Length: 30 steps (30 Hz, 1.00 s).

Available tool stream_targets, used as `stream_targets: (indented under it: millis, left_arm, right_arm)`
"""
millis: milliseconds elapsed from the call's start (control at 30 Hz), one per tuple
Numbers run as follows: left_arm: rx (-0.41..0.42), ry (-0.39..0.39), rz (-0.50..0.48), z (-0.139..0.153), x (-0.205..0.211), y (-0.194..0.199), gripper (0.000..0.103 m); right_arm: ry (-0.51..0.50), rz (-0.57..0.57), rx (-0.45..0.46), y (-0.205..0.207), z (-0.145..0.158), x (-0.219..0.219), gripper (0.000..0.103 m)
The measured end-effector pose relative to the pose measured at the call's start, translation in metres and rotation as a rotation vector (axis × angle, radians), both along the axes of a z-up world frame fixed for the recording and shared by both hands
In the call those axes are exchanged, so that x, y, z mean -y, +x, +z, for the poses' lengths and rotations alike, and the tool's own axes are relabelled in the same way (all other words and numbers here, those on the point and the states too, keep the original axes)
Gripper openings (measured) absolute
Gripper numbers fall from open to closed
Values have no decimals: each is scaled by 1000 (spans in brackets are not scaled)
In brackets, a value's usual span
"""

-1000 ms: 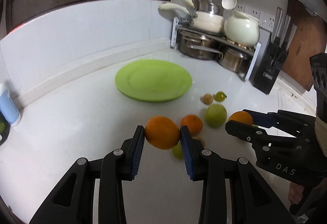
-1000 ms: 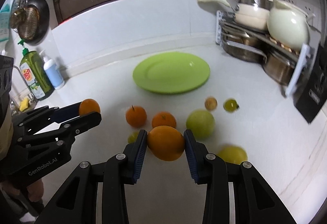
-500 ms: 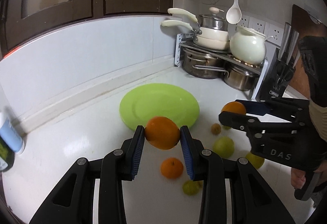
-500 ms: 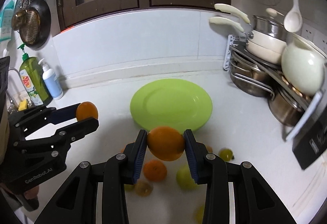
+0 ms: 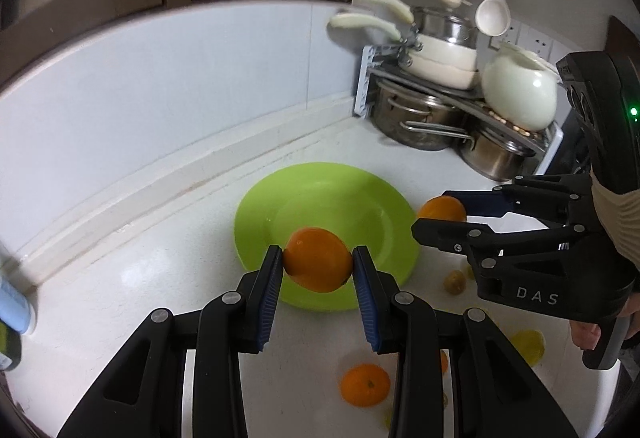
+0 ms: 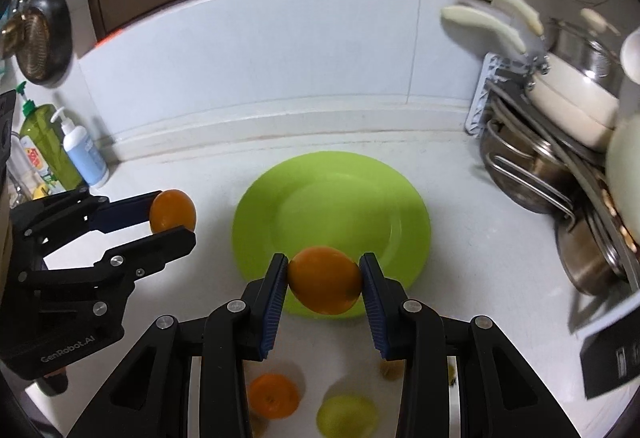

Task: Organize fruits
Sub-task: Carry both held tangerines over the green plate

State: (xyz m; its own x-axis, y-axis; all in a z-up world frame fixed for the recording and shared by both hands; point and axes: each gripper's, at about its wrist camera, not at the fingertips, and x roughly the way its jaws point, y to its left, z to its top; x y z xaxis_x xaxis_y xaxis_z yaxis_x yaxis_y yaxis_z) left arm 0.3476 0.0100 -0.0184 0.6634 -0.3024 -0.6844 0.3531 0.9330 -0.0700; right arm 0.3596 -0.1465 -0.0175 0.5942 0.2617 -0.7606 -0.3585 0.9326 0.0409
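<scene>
The near rim of the green plate (image 5: 256, 214) was covered by the orange (image 5: 318, 259) held in the left gripper (image 5: 318, 266). In the right wrist view, the tangerine (image 6: 273, 396) and the green fruit (image 6: 346, 416) on the counter were blurred, and were partly hidden behind the right gripper (image 6: 325, 280). A small brown fruit (image 6: 389, 369) was mostly hidden there. The white jug (image 6: 624, 174) was cut off by the picture's edge.
</scene>
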Motion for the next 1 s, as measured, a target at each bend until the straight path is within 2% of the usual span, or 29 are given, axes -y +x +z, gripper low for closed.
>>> stream_targets:
  millis: [300,500,700,1000]
  left_arm:
    - [-92,32,-8,-31,5,51,35]
    - [-161,51,-19,-57,11,79,35]
    - [-207,72,-32,-74,18,90,36]
    - [-233,82,-25,-80,19,96,37]
  right_arm:
    - [-55,53,-127,54,-40,-2,38]
    - [-73,61,-178,72,-60,-3,38]
    - [-74,62,-215,86,-75,-2,38]
    - [-71,73,-232,96,-83,-2,38]
